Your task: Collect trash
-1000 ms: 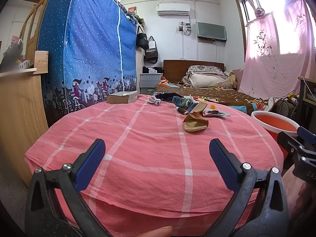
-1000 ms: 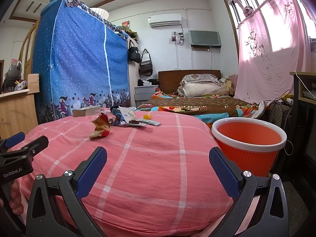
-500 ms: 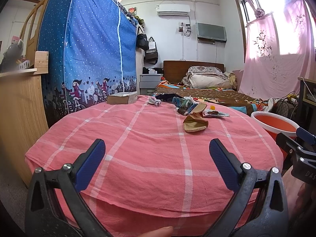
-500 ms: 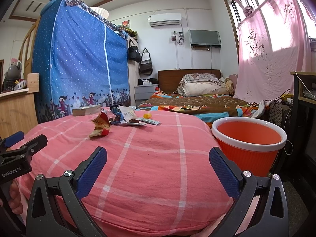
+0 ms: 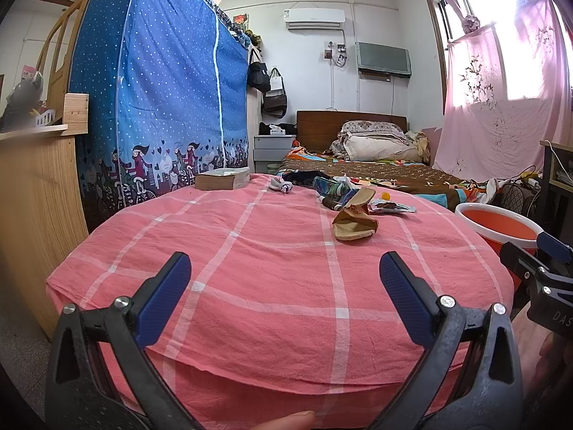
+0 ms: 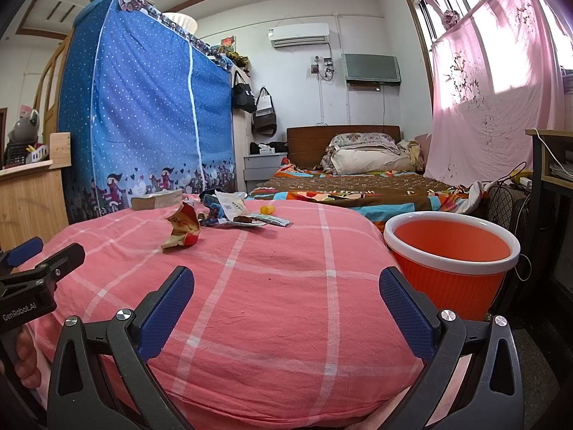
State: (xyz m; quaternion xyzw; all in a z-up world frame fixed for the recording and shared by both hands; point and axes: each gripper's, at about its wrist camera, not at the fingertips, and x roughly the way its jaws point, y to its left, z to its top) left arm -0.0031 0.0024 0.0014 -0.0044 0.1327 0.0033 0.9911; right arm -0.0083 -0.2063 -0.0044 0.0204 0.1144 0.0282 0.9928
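The table (image 5: 250, 268) is round and wears a pink checked cloth, and everything here is told from it. Beside the table, on the floor at the right, stands the orange bucket (image 6: 451, 251) with a white rim; it looks empty and seems to be where the trash should go. On the far side of the table lies a brown book (image 5: 222, 181). Near the far middle of the table sits the trash: a crumpled wrapper (image 5: 354, 220), closest to us, and behind it a little heap of wrappers (image 5: 340, 190) and a small yellow cap (image 6: 266, 209). The left claw (image 5: 284, 286) hangs over the near edge of the table, wide open, with nothing in it. The right claw (image 6: 286, 294) is also at the near edge, wide open and empty. The crumpled wrapper lies ahead of both claws, a bit right of the left one and well left of the right one. It lies sideways across the table. The left claw looks a bit nearer. The right view shows the wrapper's red print and the whole bucket; the left view shows only its brown back.
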